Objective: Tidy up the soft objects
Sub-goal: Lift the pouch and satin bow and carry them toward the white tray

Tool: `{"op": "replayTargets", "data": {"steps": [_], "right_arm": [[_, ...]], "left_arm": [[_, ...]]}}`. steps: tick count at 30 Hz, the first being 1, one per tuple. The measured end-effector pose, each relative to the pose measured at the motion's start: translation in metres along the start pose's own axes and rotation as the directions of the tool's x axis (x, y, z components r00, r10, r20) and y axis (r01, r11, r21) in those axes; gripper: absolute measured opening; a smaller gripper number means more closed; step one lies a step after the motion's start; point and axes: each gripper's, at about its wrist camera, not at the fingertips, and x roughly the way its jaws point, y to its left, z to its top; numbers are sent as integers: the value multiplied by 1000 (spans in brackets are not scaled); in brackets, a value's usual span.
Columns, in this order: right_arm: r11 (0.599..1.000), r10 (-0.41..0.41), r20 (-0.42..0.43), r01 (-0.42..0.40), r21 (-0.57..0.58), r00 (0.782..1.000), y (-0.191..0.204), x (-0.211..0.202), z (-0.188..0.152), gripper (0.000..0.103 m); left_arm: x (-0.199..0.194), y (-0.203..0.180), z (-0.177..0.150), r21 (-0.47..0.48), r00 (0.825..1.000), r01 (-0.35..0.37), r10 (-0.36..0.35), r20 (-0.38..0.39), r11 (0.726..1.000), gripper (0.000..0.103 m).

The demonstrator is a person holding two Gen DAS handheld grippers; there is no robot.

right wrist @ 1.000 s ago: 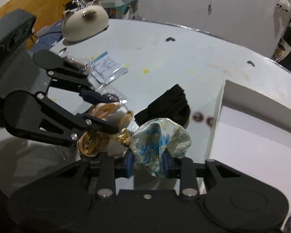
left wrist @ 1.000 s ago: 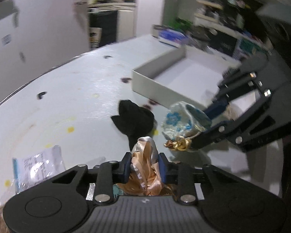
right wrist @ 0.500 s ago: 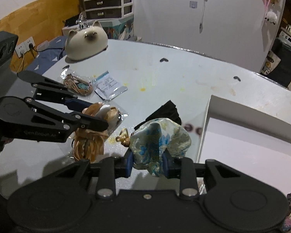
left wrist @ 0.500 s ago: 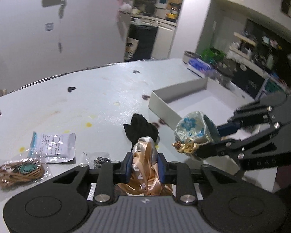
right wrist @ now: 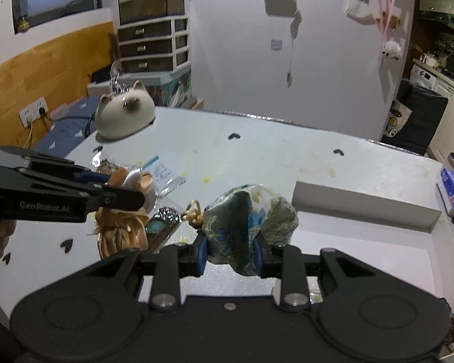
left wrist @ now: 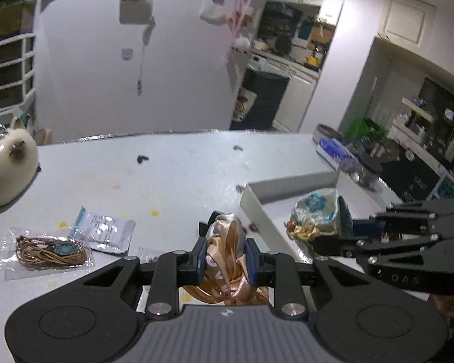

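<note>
Left gripper [left wrist: 224, 256]: its blue pads are clamped tight on a bundle of tan satin ribbon [left wrist: 227, 260], lifted clear of the table, with loops hanging loose below the pads.
Right gripper [right wrist: 230, 254]: pads pressed together on a floral brocade pouch [right wrist: 251, 217] with a gold knotted cord, carried in the air near the corner of the box.
White box [right wrist: 363, 205]: a shallow open tray on the right side of the table, its visible floor bare.
Table [left wrist: 172, 181]: pale and stained, dotted with small dark heart-shaped marks.
Left side of table: a bagged coil of tan cord [left wrist: 45, 249] beside a sealed white packet [left wrist: 106, 230].
Far edge: a cream cat-shaped ornament [right wrist: 125, 115].
Under the ribbon: a black cloth [left wrist: 208, 220], mostly hidden.
</note>
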Motion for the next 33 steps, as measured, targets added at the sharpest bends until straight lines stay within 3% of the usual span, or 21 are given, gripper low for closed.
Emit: {"op": "replayTargets", "data": {"steps": [8,19,33], "right_arm": [[1000,-1,61,-1,30,998,-29,-24,-4,31],[998,-17,91,11,69,996,-108,-59,-18,31],[993,-52,87,42,108,995,-223,-79,-38,31]], "left_arm": [[-19,-33,12,-55,995,-45,49,85,998,27],[0,-98,20,-113,993,-40,52,102,993,27],[78,-185,33,-131,999,45,-41,29,990,27]]}}
